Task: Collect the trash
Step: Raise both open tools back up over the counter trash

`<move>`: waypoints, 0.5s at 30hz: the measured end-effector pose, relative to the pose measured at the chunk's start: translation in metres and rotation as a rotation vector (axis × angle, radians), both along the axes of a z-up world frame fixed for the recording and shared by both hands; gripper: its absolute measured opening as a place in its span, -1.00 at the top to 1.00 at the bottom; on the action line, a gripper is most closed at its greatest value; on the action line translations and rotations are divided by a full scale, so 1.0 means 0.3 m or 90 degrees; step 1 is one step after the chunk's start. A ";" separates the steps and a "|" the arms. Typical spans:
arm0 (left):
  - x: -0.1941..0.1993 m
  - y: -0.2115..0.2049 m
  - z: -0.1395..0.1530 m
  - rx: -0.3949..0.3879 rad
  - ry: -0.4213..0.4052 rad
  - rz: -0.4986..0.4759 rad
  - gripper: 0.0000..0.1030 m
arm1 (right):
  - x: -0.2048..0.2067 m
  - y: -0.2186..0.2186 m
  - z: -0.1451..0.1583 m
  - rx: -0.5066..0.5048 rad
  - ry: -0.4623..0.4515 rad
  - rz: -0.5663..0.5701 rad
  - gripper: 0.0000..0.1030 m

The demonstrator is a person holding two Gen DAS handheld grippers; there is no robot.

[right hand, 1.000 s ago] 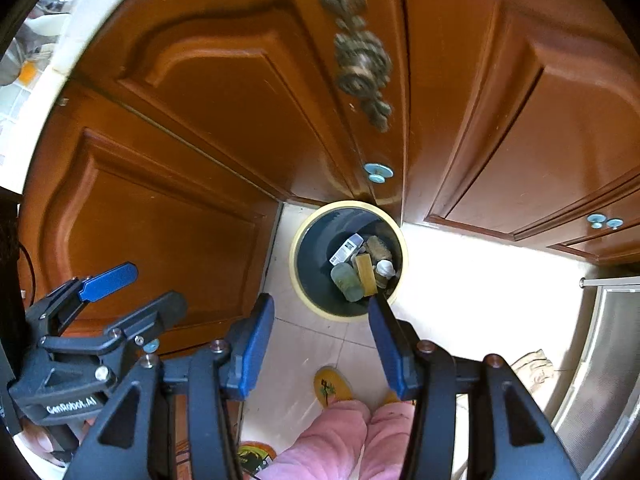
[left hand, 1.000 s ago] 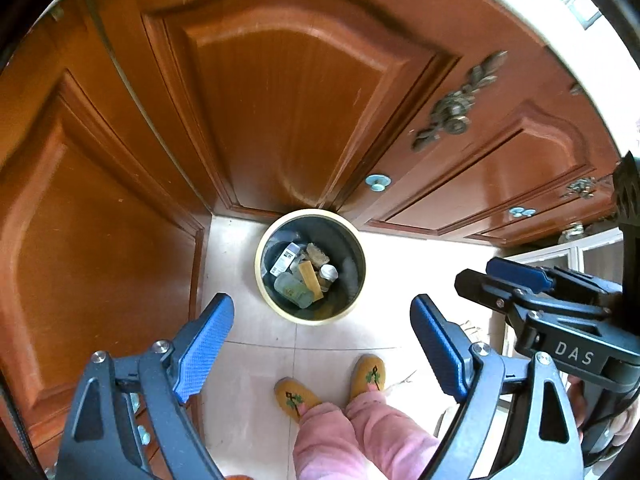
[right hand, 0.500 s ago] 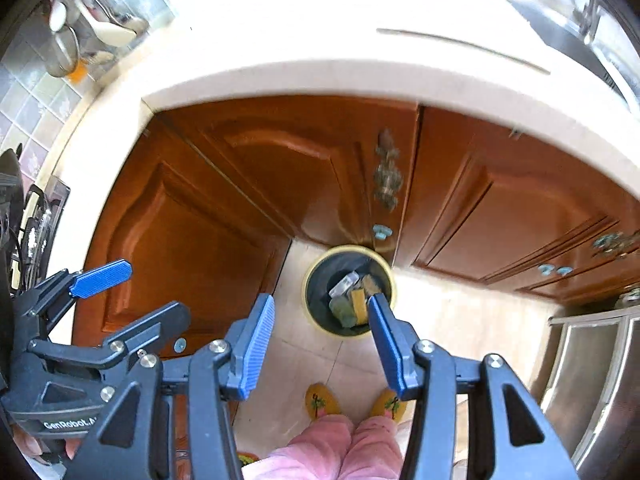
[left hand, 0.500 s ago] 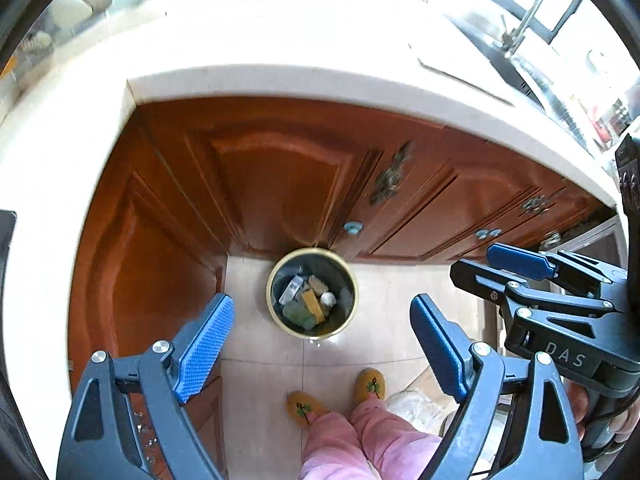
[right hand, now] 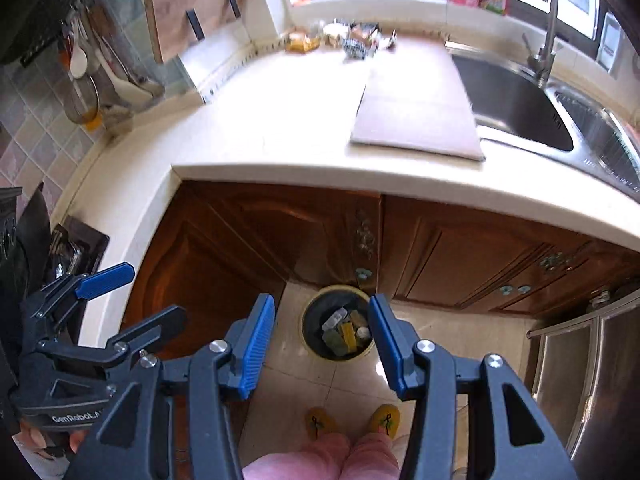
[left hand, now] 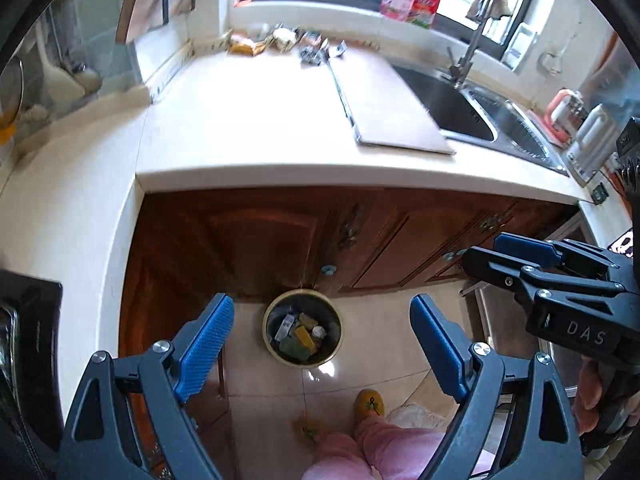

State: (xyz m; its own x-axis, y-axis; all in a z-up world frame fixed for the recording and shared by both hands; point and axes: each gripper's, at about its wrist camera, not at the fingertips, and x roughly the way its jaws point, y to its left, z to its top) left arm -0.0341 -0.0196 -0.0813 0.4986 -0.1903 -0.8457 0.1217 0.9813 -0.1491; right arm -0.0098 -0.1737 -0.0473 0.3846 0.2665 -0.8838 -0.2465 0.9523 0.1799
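A pale L-shaped kitchen counter [left hand: 256, 120] fills the upper half of both wrist views, wrapping around a run of dark reddish wooden cabinets [right hand: 280, 240] with ornate metal handles. A steel sink [left hand: 460, 108] with a tall faucet [right hand: 546, 40] sits at the counter's right end, and a flat rectangular cutting board [right hand: 420, 112] lies just beside it, its edge reaching over the basin. At the back of the counter, against the window ledge, lies a loose scatter of wrappers and small packets [right hand: 344, 40], the trash yet uncollected; the items are too blurred to tell apart. On the tiled floor [right hand: 460, 340], close to the cabinet corner, stands a round yellow-rimmed bin [left hand: 303, 328] with a dark liner, already holding several pieces of rubbish including a yellow-brown block and a white cap. Below it are a person's pink trouser legs [right hand: 320, 460] and yellow slippers [right hand: 386, 419]. The left gripper [left hand: 322, 344] hangs above the floor with its blue-padded jaws spread wide and nothing between them. The right gripper [right hand: 322, 344] is likewise released, jaws parted more narrowly and gripping nothing, the bin framed in the gap far below.
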 end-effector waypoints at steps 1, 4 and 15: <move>0.002 -0.001 0.016 -0.001 -0.006 -0.003 -0.72 | 0.000 -0.003 0.020 -0.001 -0.009 -0.004 0.04; 0.010 -0.004 0.072 -0.006 -0.027 -0.012 -0.72 | 0.001 -0.011 0.076 0.000 -0.029 -0.017 0.04; 0.104 -0.031 0.279 -0.006 -0.101 -0.033 -0.72 | 0.056 -0.071 0.210 0.010 -0.081 -0.042 0.04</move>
